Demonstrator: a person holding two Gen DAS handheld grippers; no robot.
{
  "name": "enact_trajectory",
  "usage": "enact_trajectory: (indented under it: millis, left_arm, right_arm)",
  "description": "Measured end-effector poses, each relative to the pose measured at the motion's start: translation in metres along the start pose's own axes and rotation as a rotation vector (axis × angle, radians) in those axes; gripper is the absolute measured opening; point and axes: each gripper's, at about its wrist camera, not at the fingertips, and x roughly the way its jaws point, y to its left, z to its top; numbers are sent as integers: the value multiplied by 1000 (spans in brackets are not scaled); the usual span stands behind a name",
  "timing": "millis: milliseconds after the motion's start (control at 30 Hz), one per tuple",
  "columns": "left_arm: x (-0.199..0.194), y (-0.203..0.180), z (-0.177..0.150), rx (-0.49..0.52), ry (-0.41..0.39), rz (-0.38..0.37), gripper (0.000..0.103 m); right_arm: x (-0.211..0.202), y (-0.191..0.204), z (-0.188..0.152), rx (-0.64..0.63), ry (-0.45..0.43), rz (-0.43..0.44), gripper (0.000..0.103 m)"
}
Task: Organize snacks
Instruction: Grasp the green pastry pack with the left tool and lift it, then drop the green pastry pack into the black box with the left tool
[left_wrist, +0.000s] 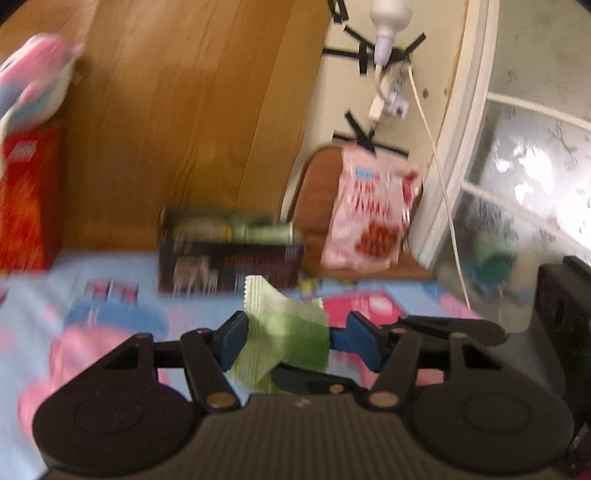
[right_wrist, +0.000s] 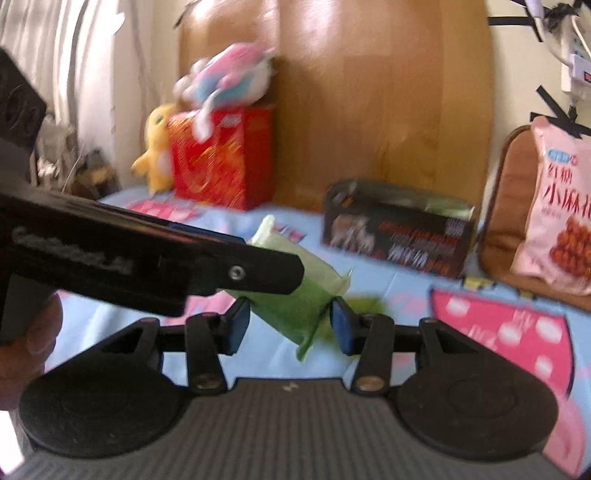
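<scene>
Jaws of the left gripper (left_wrist: 291, 338) are clamping a green packet (left_wrist: 286, 328) above the bed (left_wrist: 110, 325). Right gripper (right_wrist: 290, 323) jaws are standing apart around it. Beyond are sitting a dark box (right_wrist: 397, 230) and a pink bag (right_wrist: 557, 218).

Crinkled green snack packet (left_wrist: 286, 332), tilted, between blue fingers (left_wrist: 234, 338).

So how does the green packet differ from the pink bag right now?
The green packet is small, plain and held off the sheet in the left hand-held gripper; the pink bag is larger, printed with red characters, and leans upright against a brown chair, ungripped. Both are sealed snack wrappers.
</scene>
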Motion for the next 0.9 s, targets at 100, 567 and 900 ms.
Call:
enact_trajectory:
  millis: [100, 567, 900]
  left_arm:
    - [42, 6, 43, 20, -34, -1, 59]
    - [87, 81, 77, -208, 16, 101, 59]
    - [57, 76, -51, -428, 281, 13, 33]
  right_arm:
    - [26, -34, 37, -11, -29, -26, 50]
    - [88, -150, 68, 327, -21, -35, 53]
    - [85, -127, -20, 631, 237, 116, 24]
